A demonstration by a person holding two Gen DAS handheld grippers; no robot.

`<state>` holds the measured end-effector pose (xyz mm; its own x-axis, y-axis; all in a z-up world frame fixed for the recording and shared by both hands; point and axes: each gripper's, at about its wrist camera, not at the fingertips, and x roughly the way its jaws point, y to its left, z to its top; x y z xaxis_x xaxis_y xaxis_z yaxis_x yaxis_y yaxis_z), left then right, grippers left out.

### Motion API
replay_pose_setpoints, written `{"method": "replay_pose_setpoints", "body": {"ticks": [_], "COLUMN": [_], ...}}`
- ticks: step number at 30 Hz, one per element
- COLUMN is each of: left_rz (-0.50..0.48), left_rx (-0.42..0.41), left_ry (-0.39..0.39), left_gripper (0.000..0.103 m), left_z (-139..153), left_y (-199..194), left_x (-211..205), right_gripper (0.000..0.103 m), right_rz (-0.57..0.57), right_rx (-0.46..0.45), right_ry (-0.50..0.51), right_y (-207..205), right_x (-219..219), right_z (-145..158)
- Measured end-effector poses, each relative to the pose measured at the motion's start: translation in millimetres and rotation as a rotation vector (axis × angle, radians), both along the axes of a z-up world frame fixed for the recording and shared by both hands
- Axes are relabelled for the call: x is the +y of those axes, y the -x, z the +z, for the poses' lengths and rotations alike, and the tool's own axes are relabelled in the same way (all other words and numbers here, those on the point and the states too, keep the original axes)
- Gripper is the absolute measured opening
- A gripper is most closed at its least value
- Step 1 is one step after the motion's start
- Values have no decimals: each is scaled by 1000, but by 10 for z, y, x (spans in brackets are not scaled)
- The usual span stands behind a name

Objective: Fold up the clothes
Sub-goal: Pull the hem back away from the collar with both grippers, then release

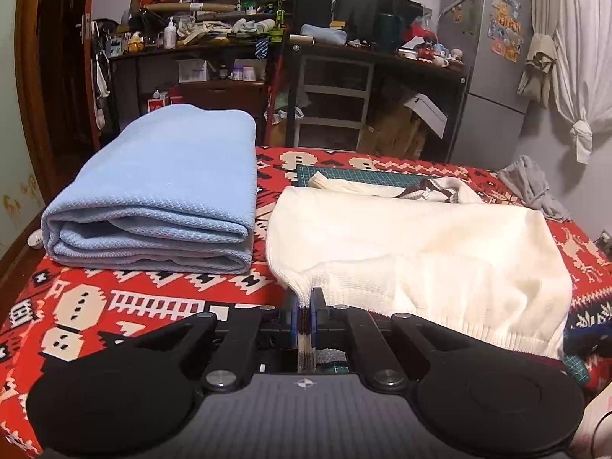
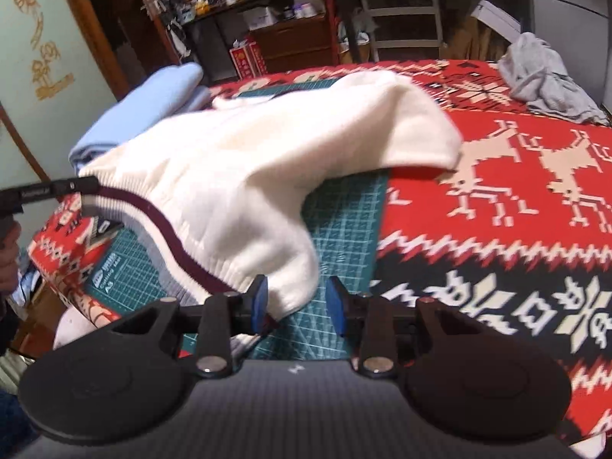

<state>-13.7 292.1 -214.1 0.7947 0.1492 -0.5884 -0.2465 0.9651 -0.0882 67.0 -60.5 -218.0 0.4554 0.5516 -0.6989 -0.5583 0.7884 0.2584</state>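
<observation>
Cluttered dark shelves (image 1: pixel 214 38) and a grey fridge (image 1: pixel 493 76) stand behind a bed covered by a red patterned blanket (image 1: pixel 126 298) with cream and black pixel motifs. From the left wrist view, a folded light-blue towel (image 1: pixel 160 191) lies on the blanket to the left, and just beside it on the right sits a cream knit sweater (image 1: pixel 413 241), partly over a green cutting mat (image 1: pixel 363 174) whose far edge shows beyond it. The left gripper (image 1: pixel 306 306) has its blue-padded fingers (image 1: pixel 316 317) pressed nearly together on the ribbed hem of the sweater, a strip of striped knit pinched between them. A crumpled grey garment (image 1: pixel 531 187) lies well apart at the far right of the bed. From the right wrist view, the sweater (image 2: pixel 267 176) is lifted and draped over the cutting mat (image 2: pixel 344 237), its hem with a dark maroon stripe running from the left gripper's black tip (image 2: pixel 57 189) at the picture's left edge down toward the camera. The right gripper (image 2: pixel 298 302) has its jaws spread apart; the sweater's hem corner touches the left blue pad (image 2: pixel 259 302) while the other pad stands clear over the mat, so nothing is clamped. The blue towel (image 2: pixel 153 114) shows behind the sweater, and the grey garment (image 2: pixel 543 76) rests at the far right corner.
</observation>
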Motion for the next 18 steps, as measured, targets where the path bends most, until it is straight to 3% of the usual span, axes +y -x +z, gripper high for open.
{"method": "replay_pose_setpoints", "body": {"ticks": [3,5,7,10,14,18], "left_rz": [-7,-5,-18,-90,-201,-200], "left_rx": [-2,-4,-5,-5,44,136], "left_ry": [6,2,7,84,153,118], "left_gripper": [6,6,6,6,6,6], "left_z": [4,17,57,138,129,-57], "left_y": [17,35,51,85,107,109], "left_x": [-18,-41,-86,-165,-335,-422], "right_gripper": [36,10,7,6,6,6], "right_rz": [13,22,16,-31,-115,-175], "right_rx": [-60,-99,-127,-143,-106,-64], "right_ry": [67,112,149,185,147,105], "right_y": [29,48,60,63,32,76], "right_x": [157,261,290,129,-357,-765], "right_z": [-13,-22,-43,-20,141,173]}}
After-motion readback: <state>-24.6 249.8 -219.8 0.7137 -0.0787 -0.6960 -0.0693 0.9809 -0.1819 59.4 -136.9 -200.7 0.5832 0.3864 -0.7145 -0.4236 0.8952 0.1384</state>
